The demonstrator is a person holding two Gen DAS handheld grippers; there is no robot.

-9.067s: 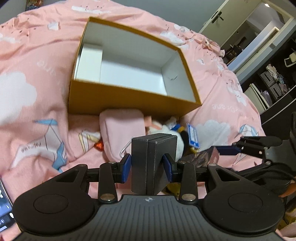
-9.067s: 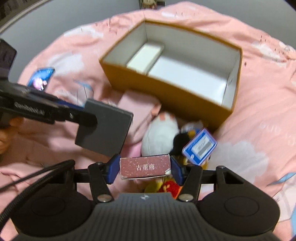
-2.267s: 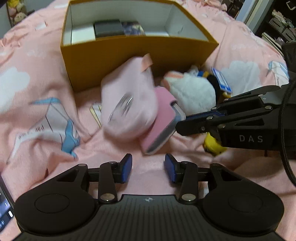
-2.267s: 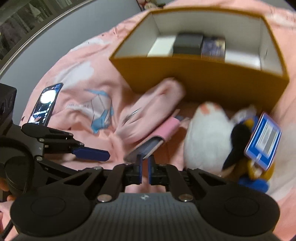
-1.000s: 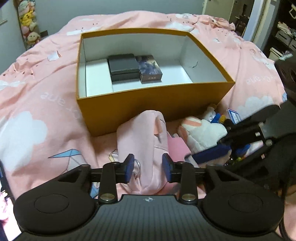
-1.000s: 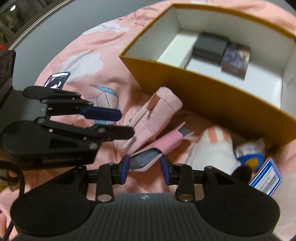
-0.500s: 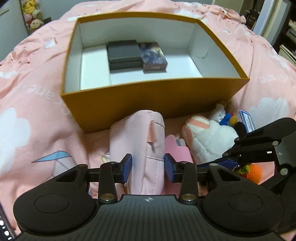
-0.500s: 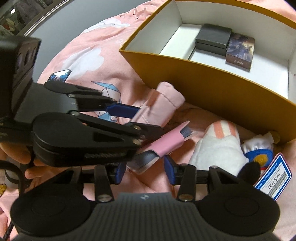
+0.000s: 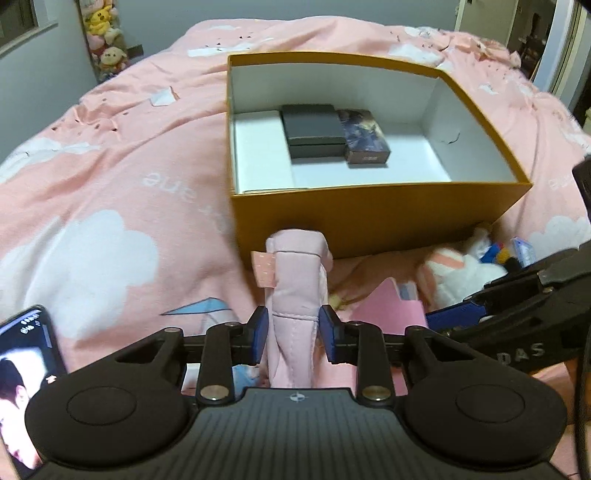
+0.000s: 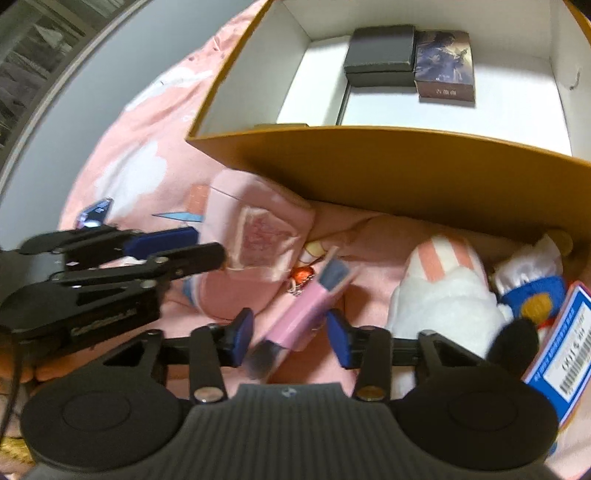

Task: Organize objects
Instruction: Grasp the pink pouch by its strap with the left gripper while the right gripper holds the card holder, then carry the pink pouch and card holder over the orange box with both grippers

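Observation:
My left gripper (image 9: 294, 336) is shut on a pink fabric pouch (image 9: 295, 280) and holds it upright in front of the orange box (image 9: 369, 218). The pouch (image 10: 255, 240) also shows in the right wrist view, beside the left gripper (image 10: 192, 243). Inside the box lie a dark grey box (image 9: 312, 129) and a dark printed card box (image 9: 364, 134). My right gripper (image 10: 291, 334) is open, its fingers either side of a pink card holder (image 10: 306, 306) lying on the bed. A white plush toy (image 10: 443, 295) lies right of it.
A blue-and-white price tag (image 10: 561, 347) and a blue-orange knitted toy (image 10: 535, 291) lie at the right by the box wall. A phone (image 9: 26, 373) lies on the pink bedspread at the left. Plush toys (image 9: 101, 33) stand by the far wall.
My left gripper has lifted the pink pouch upright and back from the box. My right gripper has opened wider and moved closer to the box, over the pink card holder.

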